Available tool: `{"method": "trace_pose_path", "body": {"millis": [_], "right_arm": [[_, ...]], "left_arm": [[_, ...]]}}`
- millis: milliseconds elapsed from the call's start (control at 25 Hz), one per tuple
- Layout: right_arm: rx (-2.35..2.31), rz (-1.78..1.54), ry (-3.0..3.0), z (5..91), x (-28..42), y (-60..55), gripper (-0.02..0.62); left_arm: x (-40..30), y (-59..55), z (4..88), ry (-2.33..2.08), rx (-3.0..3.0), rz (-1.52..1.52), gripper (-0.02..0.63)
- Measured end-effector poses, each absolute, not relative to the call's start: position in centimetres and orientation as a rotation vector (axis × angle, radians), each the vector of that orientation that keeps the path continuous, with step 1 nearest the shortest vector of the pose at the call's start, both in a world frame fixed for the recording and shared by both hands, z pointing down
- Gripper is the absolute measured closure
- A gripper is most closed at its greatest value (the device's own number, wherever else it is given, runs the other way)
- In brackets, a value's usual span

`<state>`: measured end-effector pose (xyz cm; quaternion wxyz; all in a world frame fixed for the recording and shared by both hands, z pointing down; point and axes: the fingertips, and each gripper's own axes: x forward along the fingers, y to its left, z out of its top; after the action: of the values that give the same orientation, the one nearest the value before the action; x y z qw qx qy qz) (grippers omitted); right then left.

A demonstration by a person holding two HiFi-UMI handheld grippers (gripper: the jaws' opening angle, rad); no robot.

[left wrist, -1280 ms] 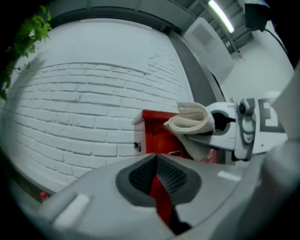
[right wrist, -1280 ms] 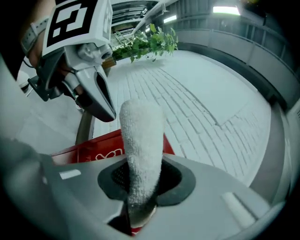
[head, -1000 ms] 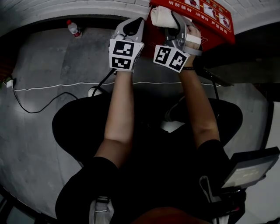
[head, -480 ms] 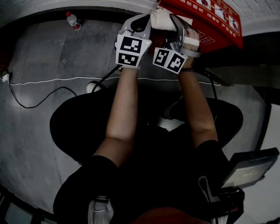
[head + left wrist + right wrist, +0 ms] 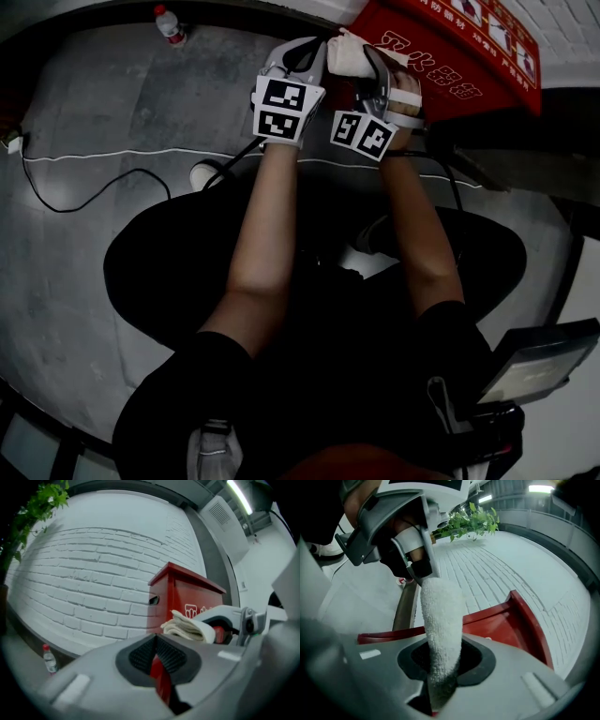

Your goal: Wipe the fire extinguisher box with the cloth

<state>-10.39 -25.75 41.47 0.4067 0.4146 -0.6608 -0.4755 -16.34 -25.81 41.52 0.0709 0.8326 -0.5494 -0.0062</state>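
Two claws raised at top centre of the head view, right claw (image 5: 371, 58) clamped on the folded white cloth (image 5: 349, 52) at the left end of the red fire extinguisher box (image 5: 455, 58) in the upper right, left claw (image 5: 302, 54) pinched together on nothing, just beside the cloth, white brick wall (image 5: 93, 573) behind.

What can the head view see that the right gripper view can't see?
Only the head view shows the person's bare forearms and the white cable lying across the grey floor. Only the right gripper view shows the green plant, and it shows up close how the right hand-held gripper is shut on the cloth. Both views show that white cloth, the red fire extinguisher box and the left hand-held gripper.
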Motion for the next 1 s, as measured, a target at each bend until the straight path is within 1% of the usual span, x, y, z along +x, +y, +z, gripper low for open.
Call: {"method": "trace_pose_path", "body": {"millis": [240,480,800,1000], "right_arm": [[0.974,-1.158,-1.672,45.9,-10.2,-25.6,0.503],[0.880,-1.054,-1.646,52.7,-8.2,-26.2,0.502],[0.782,-0.968,-1.670,60.9,-7.4,-26.3,0.499],[0.818,-0.982,-1.690,62.0,-7.6,-26.1,0.492]], "left_arm": [[-16.1,-25.9,44.4,-1.650,2.470,0.030,0.606],[-14.5,-26.0,48.4,-1.597,2.446,0.110,0.606],[-13.0,-26.0,54.0,-1.537,2.387,0.210,0.606],[-12.5,-25.5,57.7,-1.506,2.347,0.282,0.606]]}}
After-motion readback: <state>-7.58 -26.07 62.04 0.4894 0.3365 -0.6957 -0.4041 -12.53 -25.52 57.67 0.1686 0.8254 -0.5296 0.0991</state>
